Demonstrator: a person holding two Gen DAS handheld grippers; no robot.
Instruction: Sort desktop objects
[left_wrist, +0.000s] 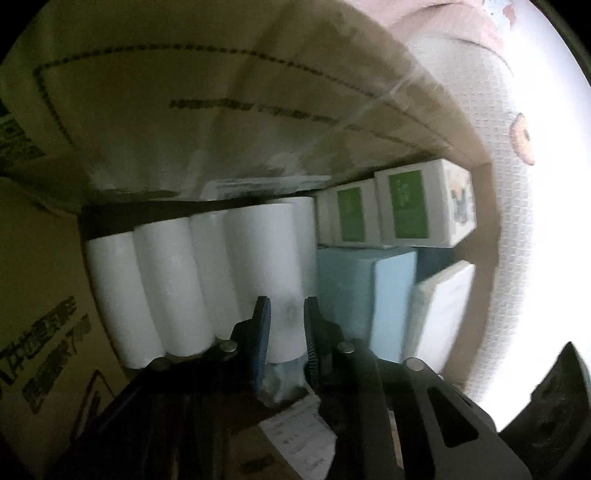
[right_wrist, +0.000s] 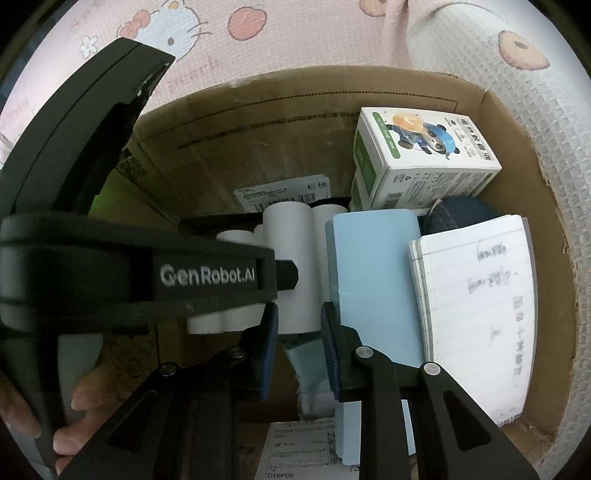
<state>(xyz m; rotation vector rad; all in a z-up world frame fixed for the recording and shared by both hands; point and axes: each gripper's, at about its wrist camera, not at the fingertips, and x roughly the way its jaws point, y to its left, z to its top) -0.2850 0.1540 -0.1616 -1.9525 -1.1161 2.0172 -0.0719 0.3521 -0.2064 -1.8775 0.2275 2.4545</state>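
Note:
Everything sits inside a cardboard box (left_wrist: 184, 129) (right_wrist: 258, 147). Several white paper rolls (left_wrist: 166, 288) lie side by side at its left. My left gripper (left_wrist: 287, 325) is shut on the rightmost roll (left_wrist: 266, 258), a pad on each side of its near end. From the right wrist view, the left gripper (right_wrist: 288, 275) reaches in from the left onto that roll (right_wrist: 295, 236). My right gripper (right_wrist: 299, 332) points steeply down, its pads closed on a pale teal-and-white soft item (right_wrist: 306, 369) just in front of the rolls.
Two green-and-white cartons (right_wrist: 417, 158) (left_wrist: 417, 206) stand at the back right. A light blue book (right_wrist: 373, 266), a handwritten notebook (right_wrist: 476, 306) and a denim item (right_wrist: 461, 214) fill the right side. A shipping label (right_wrist: 295, 450) lies on the floor. A hand (right_wrist: 85, 406) holds the left gripper. Pink cartoon fabric (right_wrist: 258, 48) surrounds the box.

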